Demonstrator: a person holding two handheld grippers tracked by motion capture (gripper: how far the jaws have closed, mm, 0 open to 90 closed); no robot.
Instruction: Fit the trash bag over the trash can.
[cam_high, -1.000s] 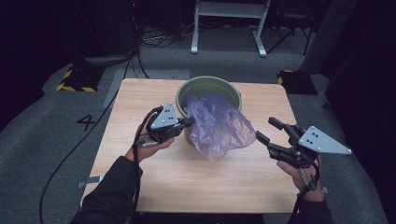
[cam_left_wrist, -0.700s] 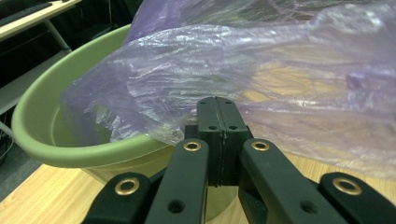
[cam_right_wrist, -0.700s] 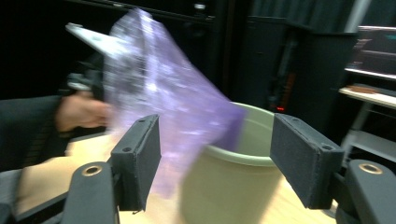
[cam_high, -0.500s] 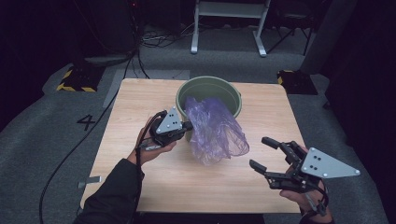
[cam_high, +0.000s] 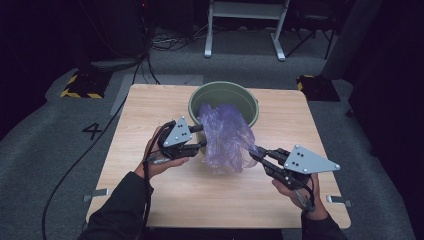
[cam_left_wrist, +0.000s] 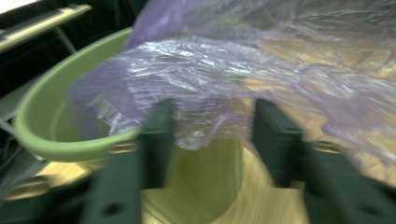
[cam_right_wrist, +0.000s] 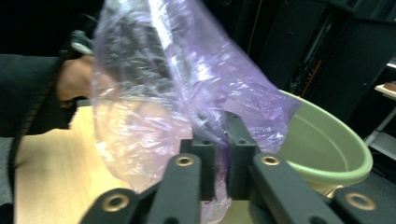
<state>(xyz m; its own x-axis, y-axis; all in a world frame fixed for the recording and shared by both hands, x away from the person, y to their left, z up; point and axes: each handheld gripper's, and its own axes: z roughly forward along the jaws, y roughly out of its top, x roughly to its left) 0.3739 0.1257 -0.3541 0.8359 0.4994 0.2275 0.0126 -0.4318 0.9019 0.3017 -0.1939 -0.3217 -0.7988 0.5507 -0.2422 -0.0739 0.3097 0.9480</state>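
A crumpled purple plastic bag (cam_high: 225, 137) hangs out of a green bucket (cam_high: 200, 97) onto the wooden table (cam_high: 145, 107). My left gripper (cam_high: 199, 136) sits at the bag's left side; its jaws have just been opening. In the left gripper view the bag (cam_left_wrist: 210, 70) drapes loosely between the spread jaws of that gripper (cam_left_wrist: 212, 121), in front of the bucket (cam_left_wrist: 51, 140). My right gripper (cam_high: 255, 152) is at the bag's right edge and has just been closing. In the right gripper view it (cam_right_wrist: 219, 140) is shut on a fold of the bag (cam_right_wrist: 154, 93).
The bucket stands at the table's far middle. Dark floor with cables and a white stand's legs (cam_high: 245, 30) lie beyond the table. In the right gripper view the other hand (cam_right_wrist: 74, 79) shows behind the bag, and the bucket's rim (cam_right_wrist: 327, 154) lies to the right.
The right gripper swung left to the bag and its jaws came together on the bag's edge. The left jaws opened off the bag, which sagged lower toward the table.
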